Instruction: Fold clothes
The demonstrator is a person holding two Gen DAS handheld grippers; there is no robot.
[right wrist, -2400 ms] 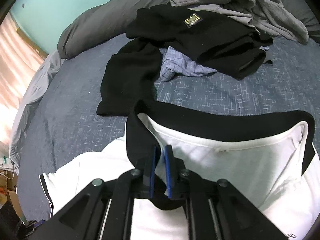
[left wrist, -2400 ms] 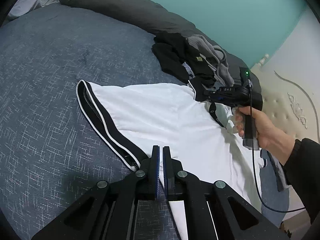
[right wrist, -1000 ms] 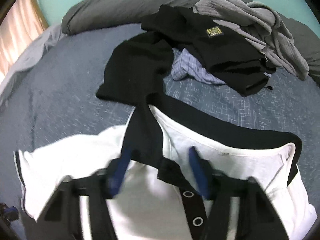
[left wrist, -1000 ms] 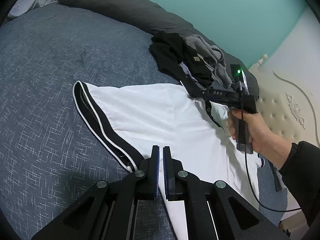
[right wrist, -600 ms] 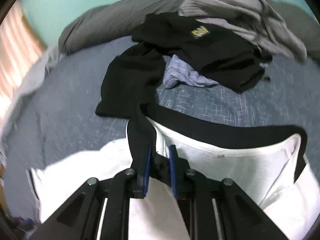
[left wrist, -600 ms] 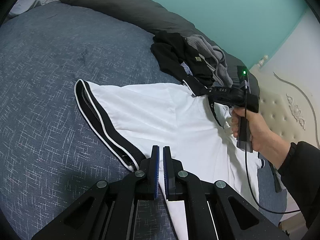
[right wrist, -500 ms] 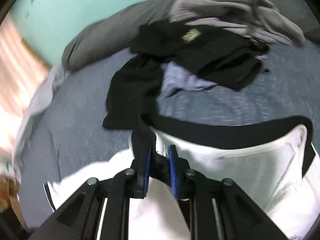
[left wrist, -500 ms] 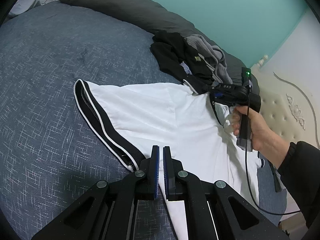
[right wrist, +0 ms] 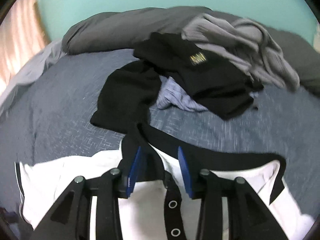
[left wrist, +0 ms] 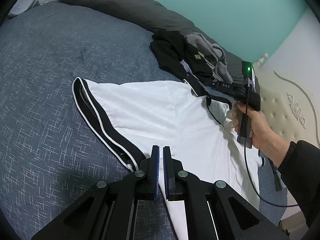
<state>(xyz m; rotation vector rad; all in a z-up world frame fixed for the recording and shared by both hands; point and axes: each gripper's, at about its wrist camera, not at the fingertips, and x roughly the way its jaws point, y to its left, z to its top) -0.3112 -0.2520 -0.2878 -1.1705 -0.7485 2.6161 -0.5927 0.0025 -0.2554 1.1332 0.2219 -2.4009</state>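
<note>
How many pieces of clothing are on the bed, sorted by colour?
White with black trim: 1, the polo shirt
Black: 2, one with a gold label and one beside it
Grey: 1
Light blue checked: 1
Total: 5, though the heap may hide more.

White polo shirt (left wrist: 152, 108), black collar (right wrist: 200, 152), spread flat on bed
</note>
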